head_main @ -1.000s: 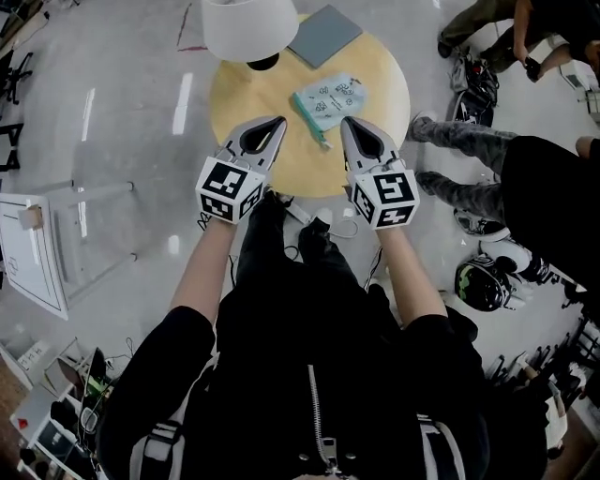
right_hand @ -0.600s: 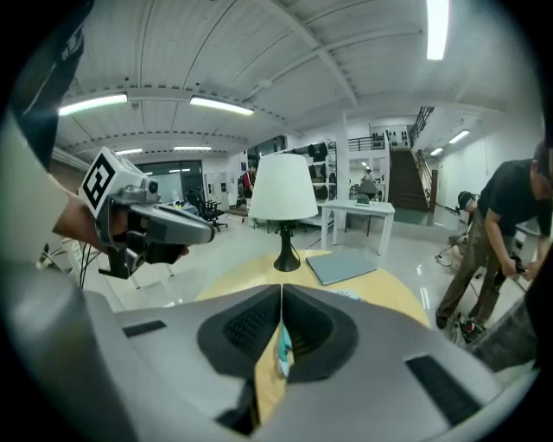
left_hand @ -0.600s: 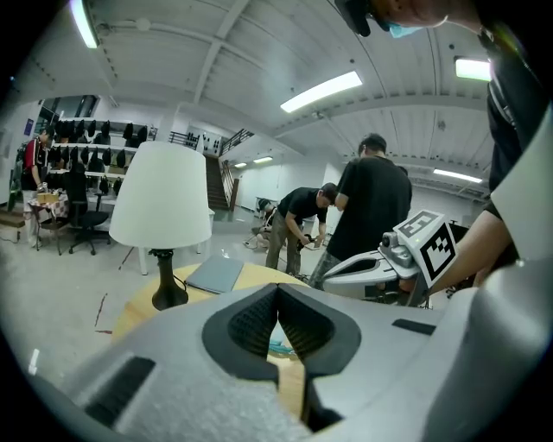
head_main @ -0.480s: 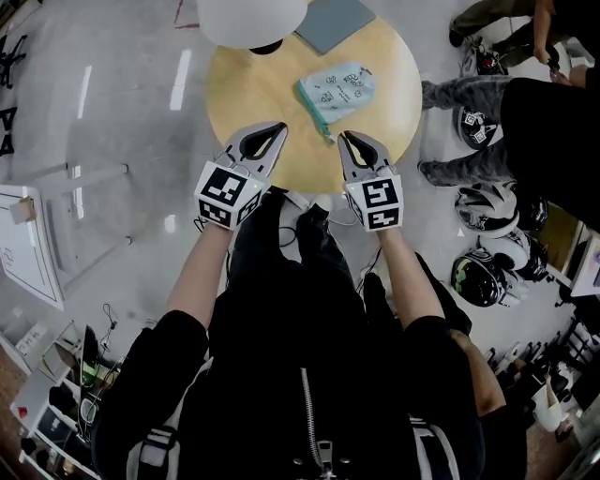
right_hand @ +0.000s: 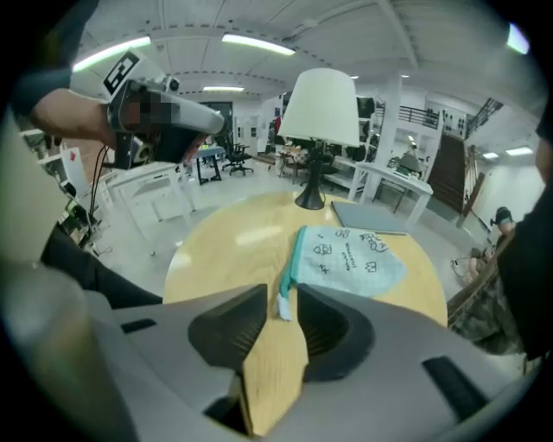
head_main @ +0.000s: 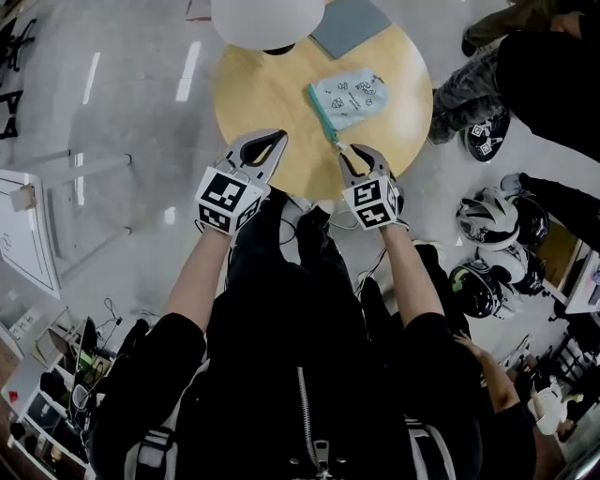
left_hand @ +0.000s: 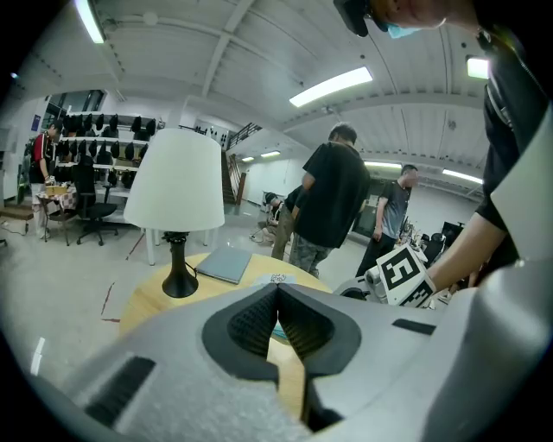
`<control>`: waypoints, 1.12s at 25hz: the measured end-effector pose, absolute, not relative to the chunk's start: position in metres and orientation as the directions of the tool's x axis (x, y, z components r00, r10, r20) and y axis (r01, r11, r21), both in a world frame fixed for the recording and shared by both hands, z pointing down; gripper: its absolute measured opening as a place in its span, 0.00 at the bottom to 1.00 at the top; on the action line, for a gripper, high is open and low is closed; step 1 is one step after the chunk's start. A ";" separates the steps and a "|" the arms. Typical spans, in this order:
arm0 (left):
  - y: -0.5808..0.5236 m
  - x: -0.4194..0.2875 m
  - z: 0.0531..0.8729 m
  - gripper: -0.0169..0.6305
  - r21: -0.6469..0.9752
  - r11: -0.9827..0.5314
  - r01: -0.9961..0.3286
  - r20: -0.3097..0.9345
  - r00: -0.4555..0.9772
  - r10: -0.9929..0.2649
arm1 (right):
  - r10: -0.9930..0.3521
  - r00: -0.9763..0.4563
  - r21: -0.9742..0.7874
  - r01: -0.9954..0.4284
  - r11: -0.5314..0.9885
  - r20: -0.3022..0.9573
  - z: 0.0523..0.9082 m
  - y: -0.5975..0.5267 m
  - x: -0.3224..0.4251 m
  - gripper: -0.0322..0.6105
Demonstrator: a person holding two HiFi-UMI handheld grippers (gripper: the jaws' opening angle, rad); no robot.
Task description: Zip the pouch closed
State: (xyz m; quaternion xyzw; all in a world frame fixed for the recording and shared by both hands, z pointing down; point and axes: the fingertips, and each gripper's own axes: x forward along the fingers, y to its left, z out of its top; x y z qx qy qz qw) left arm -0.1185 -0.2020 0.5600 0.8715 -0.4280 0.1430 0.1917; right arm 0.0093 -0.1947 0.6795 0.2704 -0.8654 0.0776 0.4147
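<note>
A pale blue-green printed pouch [head_main: 352, 97] [right_hand: 354, 257] lies on the round wooden table [head_main: 258, 94], its teal zipper edge [right_hand: 297, 250] running toward me. A small white pull tab [right_hand: 283, 304] ends that edge. My right gripper [head_main: 343, 150] [right_hand: 281, 295] hangs low over the table's near side and is open, its tips on either side of the tab without pressing it. My left gripper [head_main: 277, 138] [left_hand: 276, 289] is shut on nothing, over the table's near edge to the left of the pouch; the pouch is mostly hidden behind its jaws in the left gripper view.
A lamp with a white shade [head_main: 267, 17] [right_hand: 321, 108] stands at the table's far side, a flat grey notebook [head_main: 352, 23] [right_hand: 370, 216] beside it. People [head_main: 548, 70] stand right of the table, helmets [head_main: 487, 217] on the floor below them.
Both grippers have sunk toward the table. The right one dropped farther, rolled, and now has its tips at the pouch's zipper end. The pouch has not moved.
</note>
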 end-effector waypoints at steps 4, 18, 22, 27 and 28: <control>-0.197 -0.127 0.563 0.03 0.214 -0.545 -0.811 0.428 0.579 -0.694 | -0.364 -0.448 0.171 -0.415 0.893 0.817 0.706 -0.193 0.009 0.23; -0.182 -0.152 0.580 0.03 0.232 -0.481 -0.846 0.469 0.530 -0.707 | -0.302 -0.364 0.203 -0.285 0.937 0.881 0.752 -0.205 0.001 0.16; -0.181 -0.157 0.580 0.03 0.235 -0.472 -0.850 0.473 0.524 -0.708 | -0.280 -0.365 0.181 -0.283 0.942 0.888 0.756 -0.203 -0.003 0.12; -0.179 -0.155 0.582 0.03 0.237 -0.471 -0.850 0.474 0.524 -0.707 | -0.263 -0.379 0.136 -0.332 0.934 0.887 0.753 -0.202 0.001 0.08; -0.179 -0.155 0.582 0.03 0.236 -0.472 -0.849 0.473 0.525 -0.708 | -0.259 -0.385 0.123 -0.345 0.931 0.886 0.751 -0.202 0.000 0.08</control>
